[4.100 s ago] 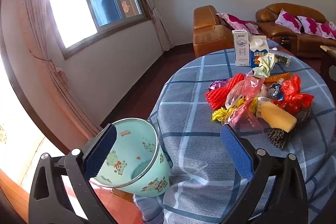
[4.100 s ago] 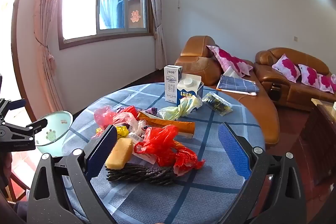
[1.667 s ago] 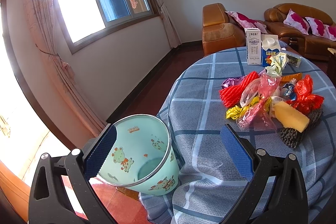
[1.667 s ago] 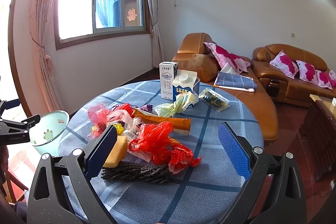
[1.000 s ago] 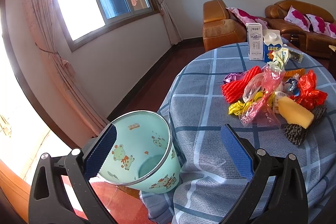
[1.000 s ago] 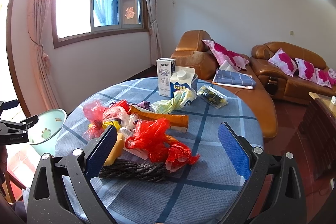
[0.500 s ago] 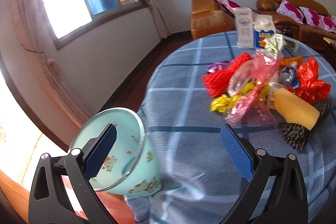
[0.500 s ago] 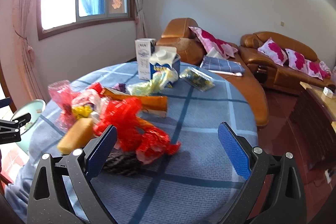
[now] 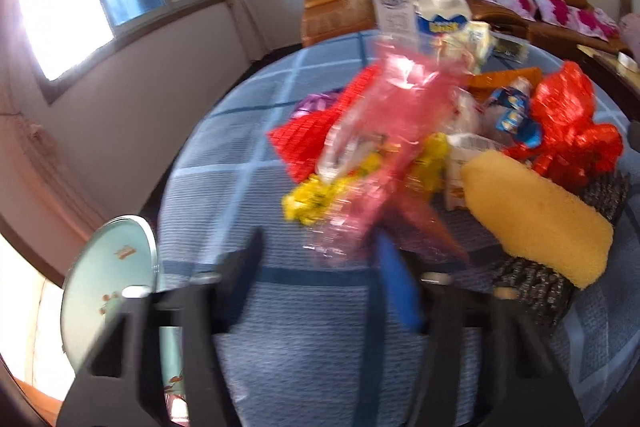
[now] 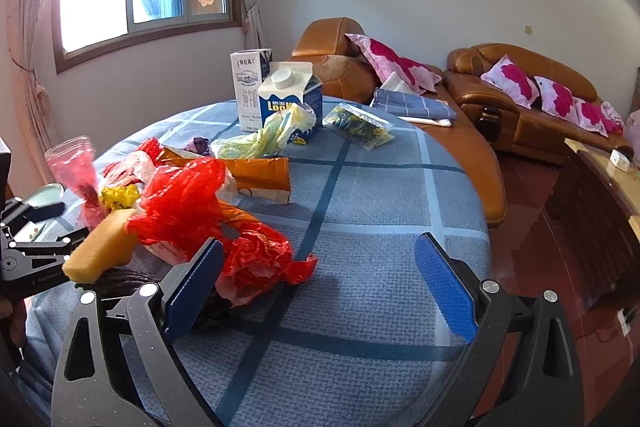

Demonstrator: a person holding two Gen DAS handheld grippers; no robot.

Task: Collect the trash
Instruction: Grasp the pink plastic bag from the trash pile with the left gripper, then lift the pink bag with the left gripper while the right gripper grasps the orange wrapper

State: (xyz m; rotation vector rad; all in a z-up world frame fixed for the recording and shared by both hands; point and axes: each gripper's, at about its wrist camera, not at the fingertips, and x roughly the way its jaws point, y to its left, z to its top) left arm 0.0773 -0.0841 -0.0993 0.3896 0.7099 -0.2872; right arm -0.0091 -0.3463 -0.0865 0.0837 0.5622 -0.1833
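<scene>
Two grippers we see: our left gripper (image 9: 320, 267), fingers apart, just short of the pink plastic bag (image 9: 384, 131) on the table (image 9: 240, 147) — right gripper (image 10: 320, 279) wide open, beside the red wrapper (image 10: 256, 255).

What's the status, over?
Left gripper part-closed, blurred, nosing at the pink bag. Right gripper open, empty, over the table. Trash pile uncollected; bin off the table's edge.
</scene>
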